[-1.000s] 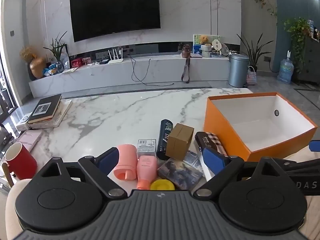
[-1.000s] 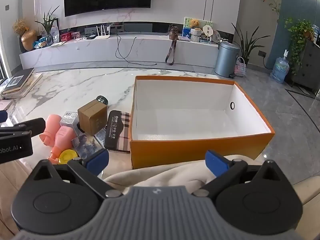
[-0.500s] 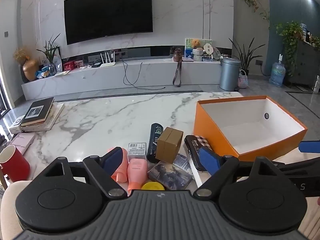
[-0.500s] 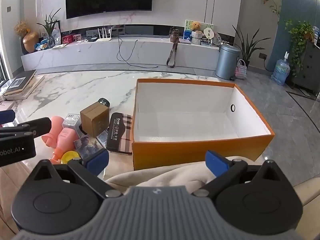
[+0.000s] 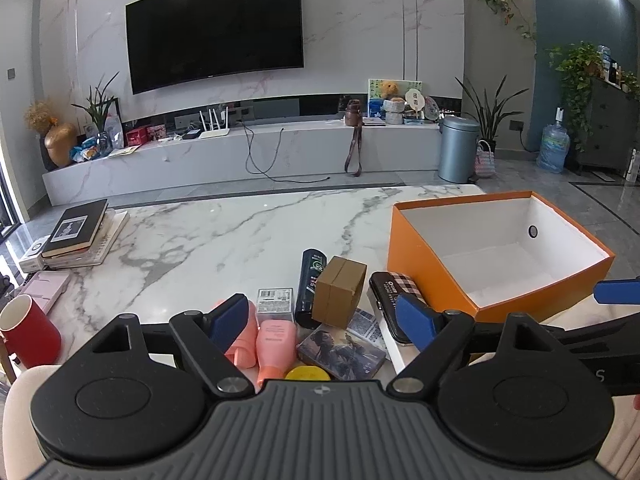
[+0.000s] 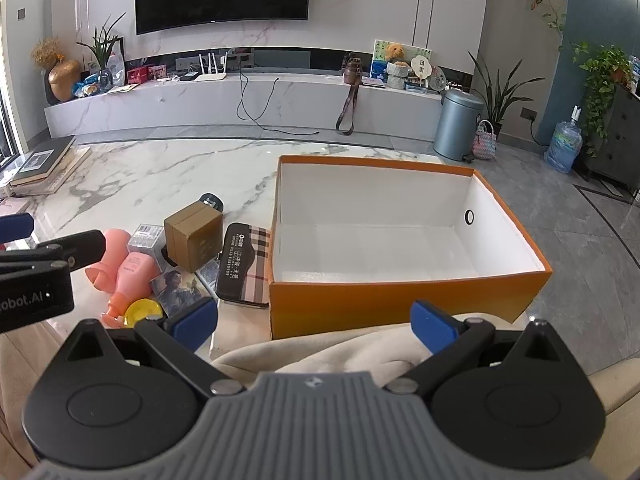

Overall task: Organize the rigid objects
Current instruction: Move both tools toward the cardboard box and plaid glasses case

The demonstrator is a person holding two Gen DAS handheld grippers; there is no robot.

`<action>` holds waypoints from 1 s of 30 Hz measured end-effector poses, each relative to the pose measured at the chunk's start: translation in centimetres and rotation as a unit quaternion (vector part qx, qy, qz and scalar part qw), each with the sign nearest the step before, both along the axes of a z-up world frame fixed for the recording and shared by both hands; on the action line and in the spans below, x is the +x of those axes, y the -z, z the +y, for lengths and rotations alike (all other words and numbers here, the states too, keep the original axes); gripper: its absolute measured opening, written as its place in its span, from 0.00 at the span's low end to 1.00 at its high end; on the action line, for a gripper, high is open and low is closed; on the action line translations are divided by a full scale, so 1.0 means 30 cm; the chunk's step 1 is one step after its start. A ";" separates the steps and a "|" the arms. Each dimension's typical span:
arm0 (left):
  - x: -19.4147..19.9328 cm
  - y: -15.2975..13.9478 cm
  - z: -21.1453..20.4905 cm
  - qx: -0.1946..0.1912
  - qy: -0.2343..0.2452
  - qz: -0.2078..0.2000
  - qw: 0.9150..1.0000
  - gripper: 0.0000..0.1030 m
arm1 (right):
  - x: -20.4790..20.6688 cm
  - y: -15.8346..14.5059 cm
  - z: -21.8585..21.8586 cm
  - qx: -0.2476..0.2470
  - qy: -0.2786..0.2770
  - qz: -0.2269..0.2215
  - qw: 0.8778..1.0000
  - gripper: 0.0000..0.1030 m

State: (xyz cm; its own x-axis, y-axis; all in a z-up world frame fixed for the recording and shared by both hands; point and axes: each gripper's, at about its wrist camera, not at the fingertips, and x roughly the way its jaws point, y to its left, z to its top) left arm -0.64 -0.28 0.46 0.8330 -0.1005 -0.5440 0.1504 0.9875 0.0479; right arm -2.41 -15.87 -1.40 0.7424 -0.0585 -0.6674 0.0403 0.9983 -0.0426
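An empty orange box [image 5: 424, 256] [image 6: 392, 300] stands on the marble table. Left of it lies a pile: a brown carton [image 5: 338, 292] [image 6: 192, 236], a dark tube [image 5: 310, 280], a black-and-plaid case [image 5: 394, 296] [image 6: 242, 264], a pink bottle [image 5: 274, 340] [image 6: 132, 276], a pink cup [image 6: 110, 256], a small clear box [image 5: 274, 300], picture cards [image 5: 340, 350] and a yellow lid [image 5: 307, 372] [image 6: 142, 312]. My left gripper [image 5: 324, 320] is open and empty above the pile's near edge. My right gripper [image 6: 314, 320] is open and empty over a beige cloth [image 6: 320, 352] before the box.
A red mug [image 5: 26, 334] stands at the table's left edge. A stack of books [image 5: 76, 236] and a pink item [image 5: 44, 286] lie at the far left. Beyond the table are a TV console [image 5: 240, 152] and a grey bin [image 5: 456, 148].
Both grippers have risen and tilted up a little, so the table items sit lower in view. Both stay open. No object has moved.
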 end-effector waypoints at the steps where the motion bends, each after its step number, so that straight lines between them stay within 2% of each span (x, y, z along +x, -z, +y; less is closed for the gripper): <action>1: 0.001 0.000 -0.001 0.001 -0.001 0.000 1.000 0.95 | -0.001 0.001 0.001 0.000 -0.001 0.000 1.000 0.98; 30: 0.012 0.023 0.012 -0.002 -0.003 0.023 1.000 0.94 | 0.009 0.015 0.008 -0.001 -0.003 0.011 1.000 0.98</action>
State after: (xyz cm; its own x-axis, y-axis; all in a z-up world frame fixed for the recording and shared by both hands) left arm -0.29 0.08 -0.22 0.8082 -0.0982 -0.5806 0.1473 0.9884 0.0379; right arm -2.13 -15.64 -1.86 0.7276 -0.0550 -0.6837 0.0335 0.9984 -0.0447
